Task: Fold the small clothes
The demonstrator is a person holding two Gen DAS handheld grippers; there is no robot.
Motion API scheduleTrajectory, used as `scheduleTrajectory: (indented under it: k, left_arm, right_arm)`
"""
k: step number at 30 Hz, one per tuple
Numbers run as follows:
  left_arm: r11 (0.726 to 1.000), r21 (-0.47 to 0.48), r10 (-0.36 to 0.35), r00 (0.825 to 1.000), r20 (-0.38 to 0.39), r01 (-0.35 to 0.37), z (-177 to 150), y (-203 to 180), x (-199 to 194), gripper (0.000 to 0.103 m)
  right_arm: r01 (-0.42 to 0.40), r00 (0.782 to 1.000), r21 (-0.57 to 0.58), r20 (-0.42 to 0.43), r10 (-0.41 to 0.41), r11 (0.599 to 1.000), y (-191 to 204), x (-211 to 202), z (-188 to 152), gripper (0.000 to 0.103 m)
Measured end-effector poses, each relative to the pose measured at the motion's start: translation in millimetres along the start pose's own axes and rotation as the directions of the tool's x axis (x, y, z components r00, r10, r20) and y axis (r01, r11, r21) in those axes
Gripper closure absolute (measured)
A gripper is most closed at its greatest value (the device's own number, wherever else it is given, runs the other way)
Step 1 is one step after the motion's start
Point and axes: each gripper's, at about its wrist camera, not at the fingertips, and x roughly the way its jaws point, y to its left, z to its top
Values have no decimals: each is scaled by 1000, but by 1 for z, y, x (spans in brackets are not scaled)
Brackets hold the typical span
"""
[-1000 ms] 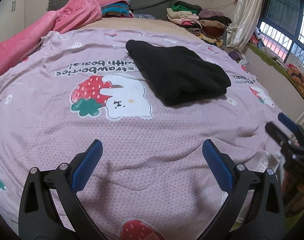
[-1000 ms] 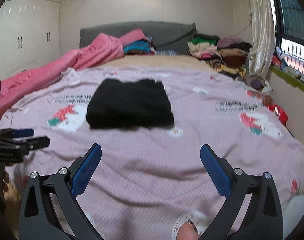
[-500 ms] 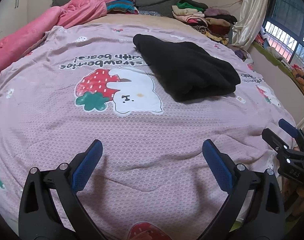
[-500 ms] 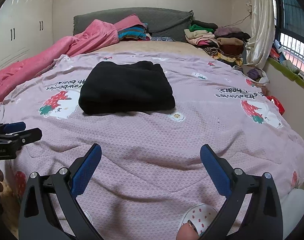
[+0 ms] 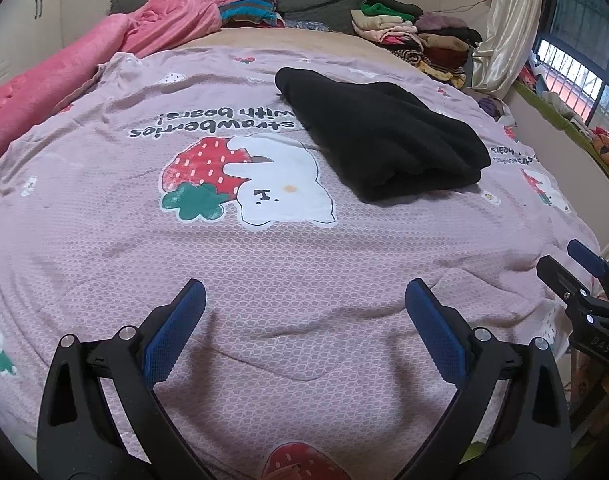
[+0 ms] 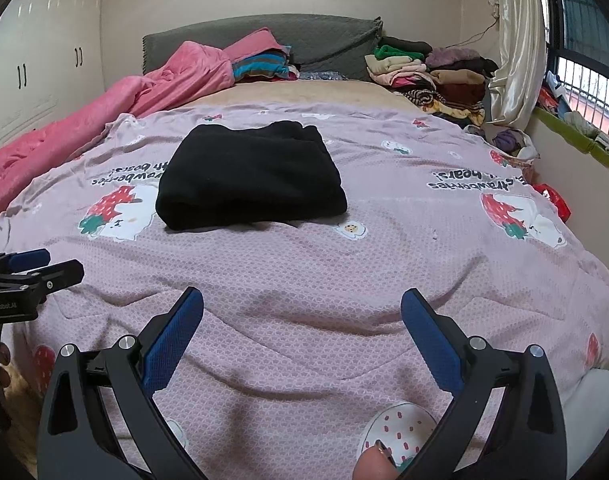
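Note:
A folded black garment [image 5: 380, 140] lies flat on the pink strawberry-print bedspread [image 5: 264, 264], past the middle of the bed; it also shows in the right wrist view [image 6: 250, 176]. My left gripper [image 5: 304, 308] is open and empty, low over the near part of the bedspread, well short of the garment. My right gripper [image 6: 302, 312] is open and empty, also over the near edge. Each gripper shows at the side of the other's view: the right gripper [image 5: 576, 268] and the left gripper [image 6: 32, 266].
A pink blanket [image 6: 104, 120] runs along the bed's left side. Stacks of folded clothes [image 6: 428, 76] sit by the grey headboard [image 6: 260, 34] at the back right. A curtain [image 6: 516, 40] and window are on the right, white wardrobes [image 6: 44, 56] on the left.
Both grippers have shifted a little nearer and lower over the bed, so the black garment looks larger. Both stay open and empty. The garment has not moved.

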Motion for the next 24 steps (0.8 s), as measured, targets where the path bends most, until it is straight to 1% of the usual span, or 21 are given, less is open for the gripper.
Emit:
scheduleTrajectory:
  k: [24]
  left_arm:
    - [1000, -1, 24, 1000, -3, -24, 1, 1, -3, 9]
  right_arm:
    - [-6, 1000, 0, -1, 6, 1000, 1, 1, 1, 4]
